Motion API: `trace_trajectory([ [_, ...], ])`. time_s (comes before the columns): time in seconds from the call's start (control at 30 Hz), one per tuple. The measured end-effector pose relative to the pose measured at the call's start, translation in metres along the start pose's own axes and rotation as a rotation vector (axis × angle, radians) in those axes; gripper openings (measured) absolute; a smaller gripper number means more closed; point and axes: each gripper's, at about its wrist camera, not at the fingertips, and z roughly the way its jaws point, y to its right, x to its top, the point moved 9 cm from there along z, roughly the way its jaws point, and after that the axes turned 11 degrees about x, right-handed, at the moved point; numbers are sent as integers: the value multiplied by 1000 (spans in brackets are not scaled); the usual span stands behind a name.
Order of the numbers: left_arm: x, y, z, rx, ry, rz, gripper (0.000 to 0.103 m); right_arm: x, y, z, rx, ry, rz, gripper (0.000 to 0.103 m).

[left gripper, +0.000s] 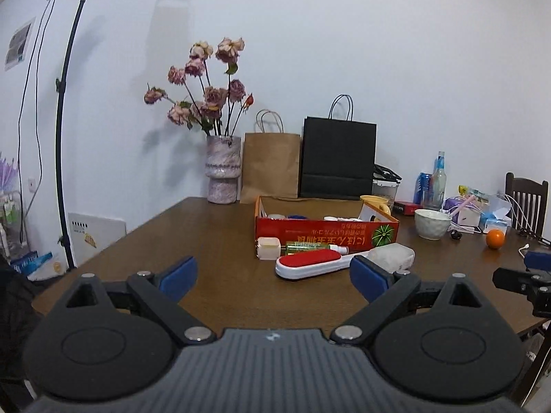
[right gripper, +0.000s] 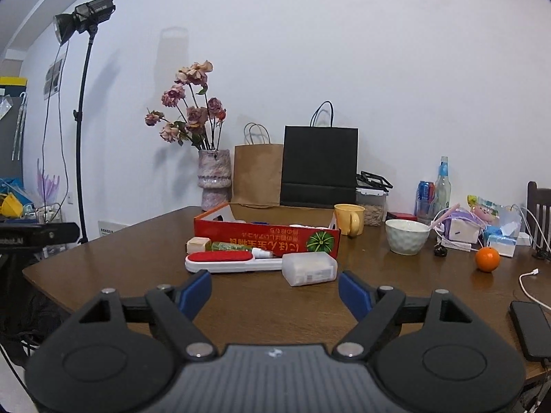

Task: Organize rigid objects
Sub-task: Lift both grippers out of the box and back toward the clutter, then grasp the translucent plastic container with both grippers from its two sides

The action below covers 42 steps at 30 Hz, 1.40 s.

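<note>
A red cardboard box (left gripper: 323,232) (right gripper: 265,237) lies open on the brown table, holding several small items. In front of it lie a white-and-red lint brush (left gripper: 310,263) (right gripper: 227,261), a green tube (left gripper: 306,246) (right gripper: 230,246), a cream square container (left gripper: 268,247) (right gripper: 198,243) and a translucent plastic case (left gripper: 392,256) (right gripper: 308,268). My left gripper (left gripper: 273,277) is open and empty, just short of the brush. My right gripper (right gripper: 275,290) is open and empty, just short of the case; it also shows at the right edge of the left wrist view (left gripper: 527,278).
At the back stand a vase of dried roses (left gripper: 223,172), a brown bag (left gripper: 270,167) and a black bag (left gripper: 337,158). To the right are a yellow mug (right gripper: 349,218), a white bowl (right gripper: 406,235), an orange (right gripper: 487,258), bottles, cables and a phone (right gripper: 530,330).
</note>
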Motion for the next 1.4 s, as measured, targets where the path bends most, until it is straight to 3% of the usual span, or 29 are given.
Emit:
trace_trajectory([
  [0.2, -12, 22, 28, -18, -65, 23, 97, -13, 29, 31, -16, -56, 66, 79],
  [0.47, -20, 68, 95, -43, -192, 36, 95, -13, 82, 95, 2, -148, 127, 56],
  [0.5, -19, 76, 104, -54, -199, 35, 94, -12, 88, 106, 4, -158, 129, 55],
  [0.57, -16, 96, 127, -80, -215, 38, 79, -8, 101, 128, 14, -173, 130, 51],
  [0.63, -16, 118, 150, -121, -242, 42, 73, -4, 114, 154, 23, -194, 138, 47],
  [0.77, -17, 167, 195, -248, -316, 11, 73, 6, 137, 209, 52, -215, 162, 46],
  [0.93, -24, 209, 251, -298, -400, -33, 72, 8, 160, 265, 88, -231, 252, 42],
  [1.0, -30, 215, 265, -322, -456, -71, 62, 7, 166, 281, 118, -237, 304, 39],
  [1.13, -37, 222, 280, -379, -504, -134, 43, -4, 167, 296, 168, -266, 356, 28],
  [1.3, -40, 220, 277, -413, -510, -168, 36, -9, 167, 291, 167, -263, 441, 27],
  [1.4, -40, 212, 260, -389, -481, -154, 32, -16, 151, 272, 179, -262, 487, 24],
])
